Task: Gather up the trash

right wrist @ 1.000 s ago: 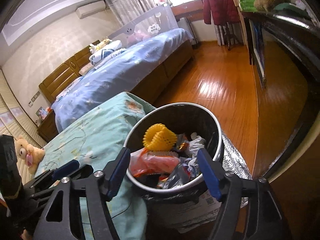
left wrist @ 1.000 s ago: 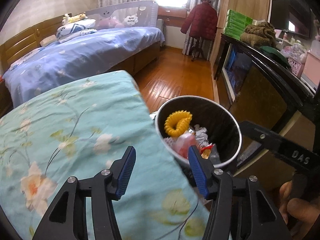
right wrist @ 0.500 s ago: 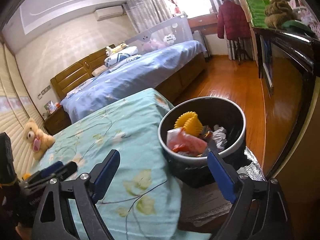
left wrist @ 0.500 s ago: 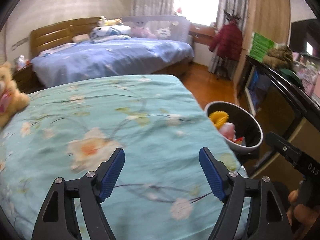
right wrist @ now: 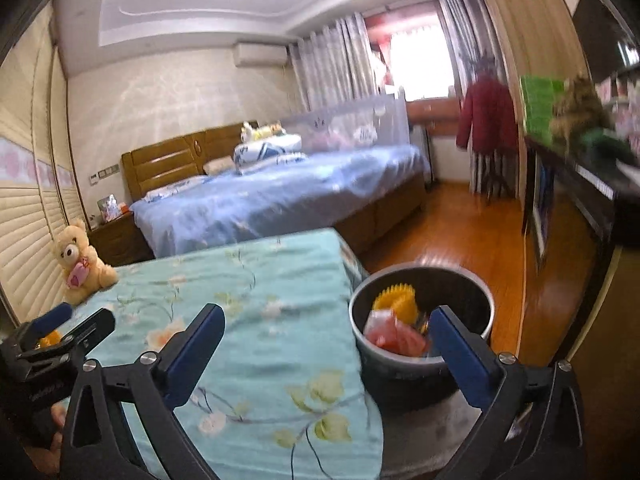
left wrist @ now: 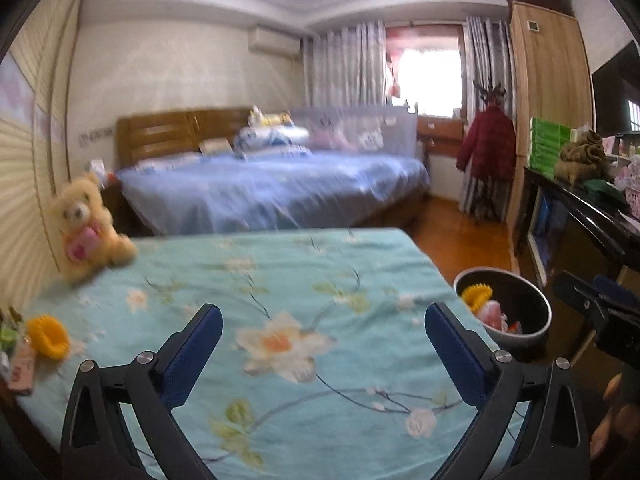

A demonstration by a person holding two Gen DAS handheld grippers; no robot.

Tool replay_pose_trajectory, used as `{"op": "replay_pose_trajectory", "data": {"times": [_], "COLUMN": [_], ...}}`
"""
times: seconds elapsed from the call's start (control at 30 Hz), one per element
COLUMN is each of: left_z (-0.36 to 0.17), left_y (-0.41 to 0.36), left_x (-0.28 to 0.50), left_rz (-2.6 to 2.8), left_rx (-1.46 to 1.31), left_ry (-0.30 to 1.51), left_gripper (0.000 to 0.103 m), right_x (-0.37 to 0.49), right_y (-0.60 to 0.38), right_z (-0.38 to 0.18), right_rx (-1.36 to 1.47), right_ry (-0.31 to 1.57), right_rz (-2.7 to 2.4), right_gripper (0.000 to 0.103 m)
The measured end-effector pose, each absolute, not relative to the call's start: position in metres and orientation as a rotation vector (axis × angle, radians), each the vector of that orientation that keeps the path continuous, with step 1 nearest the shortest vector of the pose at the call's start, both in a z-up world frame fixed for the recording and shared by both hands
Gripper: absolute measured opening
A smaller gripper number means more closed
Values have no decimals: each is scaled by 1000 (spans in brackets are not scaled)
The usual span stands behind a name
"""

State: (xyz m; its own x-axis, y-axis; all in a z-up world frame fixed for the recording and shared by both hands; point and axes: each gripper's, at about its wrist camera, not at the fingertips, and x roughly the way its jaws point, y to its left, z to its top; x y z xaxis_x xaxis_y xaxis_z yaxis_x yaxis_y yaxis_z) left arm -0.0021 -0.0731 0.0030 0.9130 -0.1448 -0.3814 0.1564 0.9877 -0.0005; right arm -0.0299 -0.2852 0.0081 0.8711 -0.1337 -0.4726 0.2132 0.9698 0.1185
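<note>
While my left gripper (left wrist: 323,342) is hanging over the floral bedspread (left wrist: 280,280), its jaws are opening with nothing between them. My right gripper (right wrist: 326,344) is opening too, empty. I'm seeing a yellow ribbed ring (left wrist: 47,336) lying at the bedspread's left edge beside blurred scraps. Off the right edge, the bin (right wrist: 476,284) is sitting on the floor, holding another yellow ring (right wrist: 396,300) and red wrappers (right wrist: 394,336).

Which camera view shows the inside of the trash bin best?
The right wrist view: the trash bin sits near and large beside the turquoise bed, with its yellow and red trash visible, though one finger covers part. The left wrist view shows the bin smaller, at the right edge, contents mostly hidden by its rim.
</note>
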Motion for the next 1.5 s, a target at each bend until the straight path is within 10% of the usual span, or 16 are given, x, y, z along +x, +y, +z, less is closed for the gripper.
{"op": "replay_pose_trajectory", "data": {"times": [1.5], "left_z": [-10], "left_y": [-62], "left_x": [-6], "left_rz": [-72], "left_rx": [36], "left_ry": [367], "left_gripper": [102], "right_x": [-27], "right_y": [-262], "right_z": [-4], "right_rx": [172], "right_ry": [466], "right_rz": [-153], "right_gripper": [103]}}
